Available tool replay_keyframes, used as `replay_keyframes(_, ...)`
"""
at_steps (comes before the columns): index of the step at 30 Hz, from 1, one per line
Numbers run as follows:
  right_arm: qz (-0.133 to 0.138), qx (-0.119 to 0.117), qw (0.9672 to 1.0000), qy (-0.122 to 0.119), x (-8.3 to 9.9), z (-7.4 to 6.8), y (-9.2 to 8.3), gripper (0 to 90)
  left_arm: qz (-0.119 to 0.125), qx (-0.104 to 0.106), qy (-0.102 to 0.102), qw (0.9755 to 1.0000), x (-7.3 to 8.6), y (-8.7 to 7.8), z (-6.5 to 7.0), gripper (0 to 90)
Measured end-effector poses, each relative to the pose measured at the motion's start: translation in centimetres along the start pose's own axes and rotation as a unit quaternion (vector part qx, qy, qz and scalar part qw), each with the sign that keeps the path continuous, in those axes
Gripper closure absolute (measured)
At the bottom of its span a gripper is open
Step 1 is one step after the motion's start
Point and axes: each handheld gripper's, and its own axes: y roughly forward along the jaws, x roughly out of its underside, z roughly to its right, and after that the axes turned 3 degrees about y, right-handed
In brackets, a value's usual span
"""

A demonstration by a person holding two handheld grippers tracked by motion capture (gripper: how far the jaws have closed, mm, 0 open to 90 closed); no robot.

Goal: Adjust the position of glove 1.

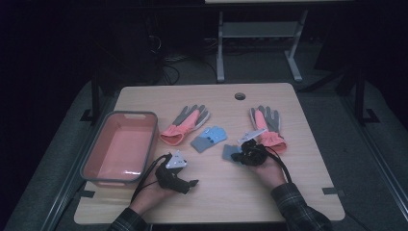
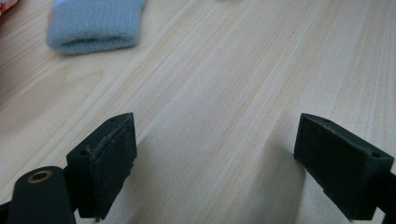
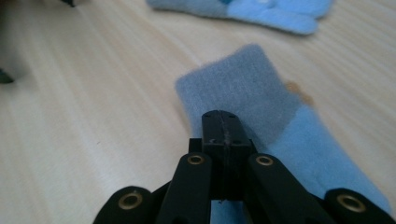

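Left tool (image 2: 212, 163) jaws apart over table (image 2: 224, 84) | right tool (image 3: 223, 128) jaws together above blue glove (image 3: 261, 98)

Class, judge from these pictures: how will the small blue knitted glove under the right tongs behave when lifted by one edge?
The blue glove looks soft and fuzzy, so it will probably droop. It lies flat and thin, so likely light. Its nap should resist slipping from the shut right tongs.
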Motion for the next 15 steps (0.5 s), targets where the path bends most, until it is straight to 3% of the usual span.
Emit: replay_keyframes(15,-0.027,-0.050,0.9974,-0.045,2.5,-3.2,-1.6,90.0,0.002,0.000,-0.001,1.0000,0.0,0.0,0.0,12.5)
